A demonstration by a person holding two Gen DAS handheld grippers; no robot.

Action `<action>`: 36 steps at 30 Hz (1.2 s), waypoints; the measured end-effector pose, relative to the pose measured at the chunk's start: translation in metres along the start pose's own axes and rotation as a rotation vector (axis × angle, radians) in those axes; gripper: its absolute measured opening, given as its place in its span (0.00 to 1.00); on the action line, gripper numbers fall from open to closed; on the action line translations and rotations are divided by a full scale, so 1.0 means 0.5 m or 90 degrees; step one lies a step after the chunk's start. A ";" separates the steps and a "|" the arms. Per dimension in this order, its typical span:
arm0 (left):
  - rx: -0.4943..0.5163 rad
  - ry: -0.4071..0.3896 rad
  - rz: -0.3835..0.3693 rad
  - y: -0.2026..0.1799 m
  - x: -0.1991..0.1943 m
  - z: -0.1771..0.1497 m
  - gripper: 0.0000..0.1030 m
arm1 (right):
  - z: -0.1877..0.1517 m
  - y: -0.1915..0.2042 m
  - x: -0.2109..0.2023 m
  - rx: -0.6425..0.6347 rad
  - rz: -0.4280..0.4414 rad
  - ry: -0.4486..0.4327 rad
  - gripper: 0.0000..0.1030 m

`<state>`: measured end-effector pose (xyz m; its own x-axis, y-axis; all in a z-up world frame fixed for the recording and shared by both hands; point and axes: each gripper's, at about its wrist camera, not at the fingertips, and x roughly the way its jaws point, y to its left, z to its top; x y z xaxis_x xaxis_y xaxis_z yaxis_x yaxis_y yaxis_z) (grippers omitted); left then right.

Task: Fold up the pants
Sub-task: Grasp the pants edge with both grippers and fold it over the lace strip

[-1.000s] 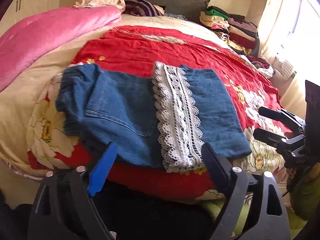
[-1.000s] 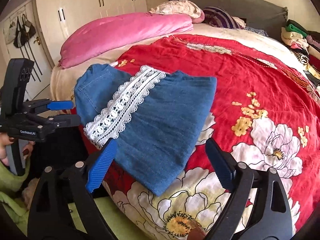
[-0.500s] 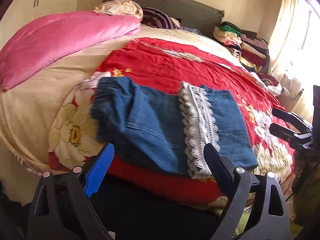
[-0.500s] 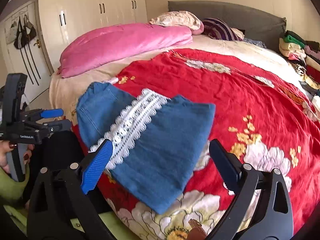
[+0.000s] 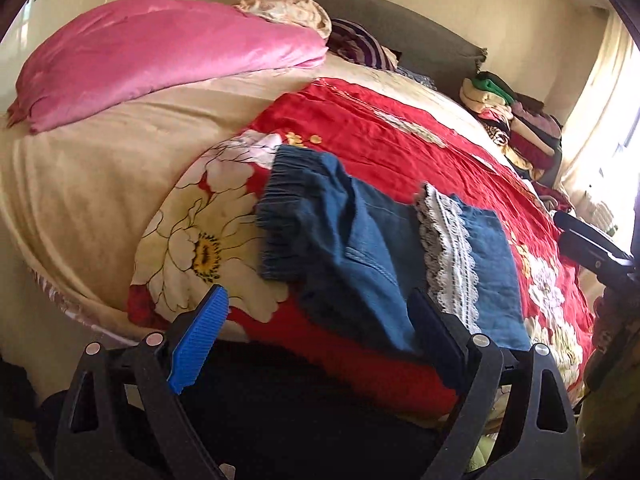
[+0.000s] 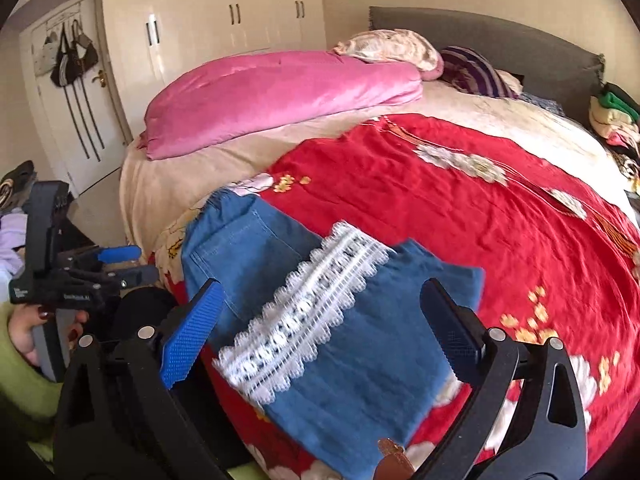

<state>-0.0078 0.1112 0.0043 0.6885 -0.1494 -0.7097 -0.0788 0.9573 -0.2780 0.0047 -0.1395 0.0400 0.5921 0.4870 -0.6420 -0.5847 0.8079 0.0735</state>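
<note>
The blue denim pants (image 5: 340, 240) lie folded on the red flowered bedspread (image 5: 380, 140) near the bed's front edge, elastic waistband to the left and a white lace band (image 5: 452, 256) across the top layer. My left gripper (image 5: 317, 294) hovers open just in front of them, with nothing between its fingers. In the right wrist view the pants (image 6: 248, 256) and lace band (image 6: 304, 320) lie under my right gripper (image 6: 322, 286), which stands wide open above them and holds nothing. A hand in a green sleeve holds the left gripper (image 6: 132, 266) at the far left.
A pink duvet (image 5: 160, 56) and pillows lie toward the grey headboard (image 6: 500, 36). A stack of folded clothes (image 5: 512, 120) sits at the bed's far right corner. White wardrobes (image 6: 220, 20) and a door hung with bags (image 6: 76, 60) stand to the left.
My left gripper has slid left along the bed's edge, so the pants now sit further right in its view. My right gripper has risen, pulled back and opened a little wider. The pants lie unmoved.
</note>
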 end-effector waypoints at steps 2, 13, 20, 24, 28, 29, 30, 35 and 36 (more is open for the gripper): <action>-0.011 0.000 -0.001 0.008 0.006 0.000 0.88 | 0.018 0.012 0.023 -0.014 0.014 0.010 0.90; -0.025 0.042 -0.042 0.009 0.069 -0.011 0.88 | 0.112 0.074 0.145 -0.078 0.076 0.049 0.90; -0.050 0.053 -0.069 0.010 0.098 -0.001 0.75 | 0.169 0.112 0.247 -0.112 0.135 0.092 0.90; -0.068 0.064 -0.089 0.014 0.117 0.001 0.45 | 0.183 0.131 0.313 -0.114 0.165 0.139 0.90; -0.060 0.078 -0.103 0.005 0.141 -0.003 0.31 | 0.185 0.167 0.375 -0.139 0.185 0.186 0.90; -0.058 0.079 -0.102 0.003 0.144 -0.004 0.31 | 0.183 0.177 0.387 -0.146 0.191 0.198 0.90; -0.058 0.080 -0.102 0.003 0.148 -0.004 0.31 | 0.180 0.188 0.403 -0.154 0.201 0.213 0.90; -0.062 0.081 -0.111 0.005 0.158 -0.004 0.32 | 0.157 0.206 0.469 -0.162 0.224 0.269 0.73; -0.063 0.081 -0.112 0.005 0.158 -0.004 0.32 | 0.154 0.206 0.473 -0.160 0.234 0.273 0.65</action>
<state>0.0450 0.1013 -0.0539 0.6024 -0.3476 -0.7185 -0.0408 0.8856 -0.4626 0.1274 0.0845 -0.0455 0.0820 0.4989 -0.8628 -0.8516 0.4848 0.1994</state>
